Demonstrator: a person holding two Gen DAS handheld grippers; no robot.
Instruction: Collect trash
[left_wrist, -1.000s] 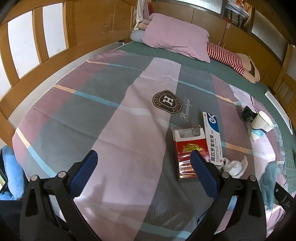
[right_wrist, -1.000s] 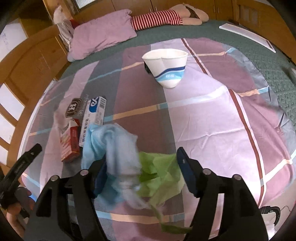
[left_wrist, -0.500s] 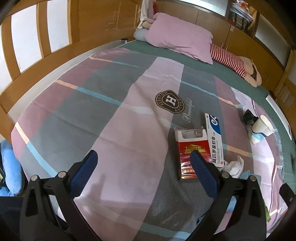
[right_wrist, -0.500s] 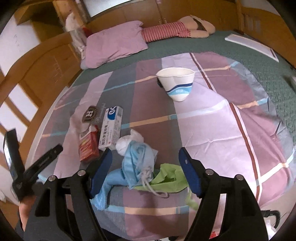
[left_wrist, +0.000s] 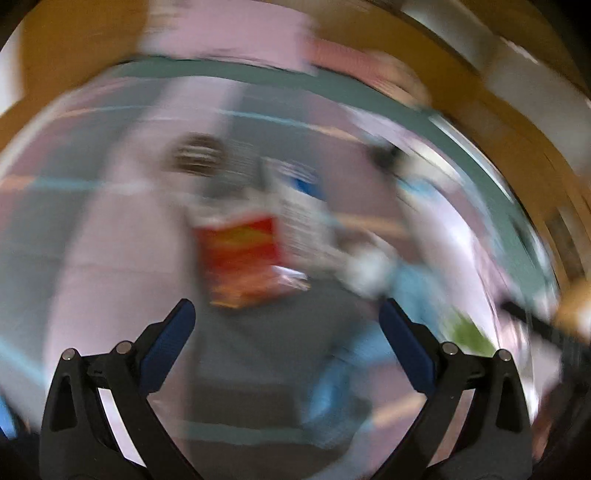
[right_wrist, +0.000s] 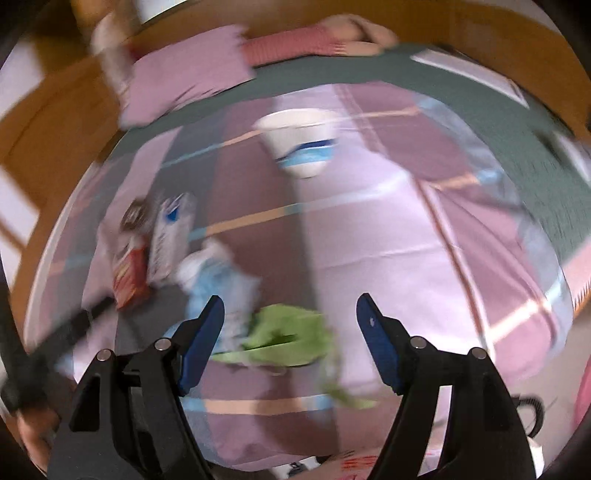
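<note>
Both views are blurred by motion. A red cigarette pack (left_wrist: 240, 264) lies on the checked bedspread just ahead of my open left gripper (left_wrist: 286, 314), with a white and blue box (left_wrist: 299, 218) beside it and a white crumpled tissue (left_wrist: 369, 271) to the right. A pale blue mask (right_wrist: 221, 284) and a green wrapper (right_wrist: 284, 334) lie close in front of my right gripper (right_wrist: 290, 308), which is open with nothing between its fingers. The red pack (right_wrist: 127, 273) and box (right_wrist: 168, 236) show at its left. A paper cup (right_wrist: 301, 144) lies tipped farther up the bed.
A pink pillow (right_wrist: 184, 81) and a striped soft toy (right_wrist: 295, 42) lie at the head of the bed. Wooden bed rails (left_wrist: 74, 48) run along the far sides. The left gripper's black finger (right_wrist: 62, 339) crosses the right view's lower left.
My left gripper has swung right and turned, so the red pack now sits centred ahead of it. The blue mask and green wrapper, earlier between the right fingers, now lie on the bed.
</note>
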